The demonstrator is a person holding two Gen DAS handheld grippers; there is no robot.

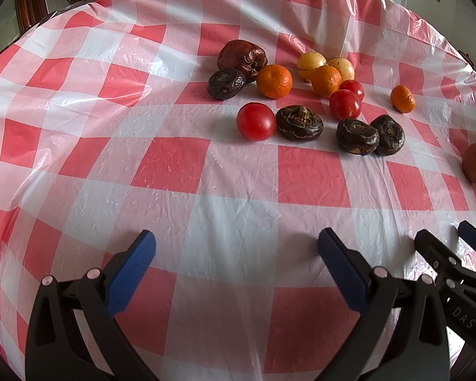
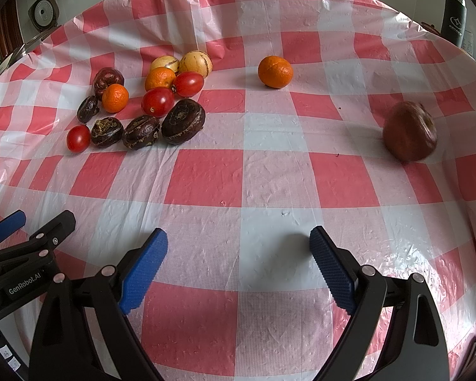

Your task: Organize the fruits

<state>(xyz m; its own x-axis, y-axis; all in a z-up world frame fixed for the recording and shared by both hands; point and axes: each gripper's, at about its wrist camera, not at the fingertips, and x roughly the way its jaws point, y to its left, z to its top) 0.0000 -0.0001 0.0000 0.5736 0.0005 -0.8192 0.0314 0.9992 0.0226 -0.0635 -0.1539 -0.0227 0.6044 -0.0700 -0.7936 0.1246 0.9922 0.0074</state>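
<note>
Both my grippers hang low over the red-and-white checked tablecloth (image 2: 206, 174), side by side at the near edge. My left gripper (image 1: 236, 266) has its blue pads spread wide with nothing between them; my right gripper (image 2: 238, 263) is spread the same way, empty, pads just above the cloth. In the right wrist view the left tool's tip shows at the lower left, and in the left wrist view the right tool's tip shows at the lower right. The fruit sits well ahead of both. Main cluster, seen from the left wrist: a wrinkled dark red fruit (image 1: 241, 58) at the back, a dark brown flattened fruit (image 1: 226, 83) touching its front, a mandarin (image 1: 274, 81) just beside them. Right of that, two pale yellow fruits (image 1: 311, 63) behind a second mandarin (image 1: 326, 80), then two tomatoes (image 1: 345, 104) close together. Nearer row: a single tomato (image 1: 256, 121) just beside a dark fruit (image 1: 299, 123), then a touching pair of dark fruits (image 1: 369, 135). Apart from the cluster: a lone mandarin (image 2: 275, 71) far centre in the right wrist view, and a reddish-brown fruit (image 2: 410, 130), blurred, alone well to the right.
</note>
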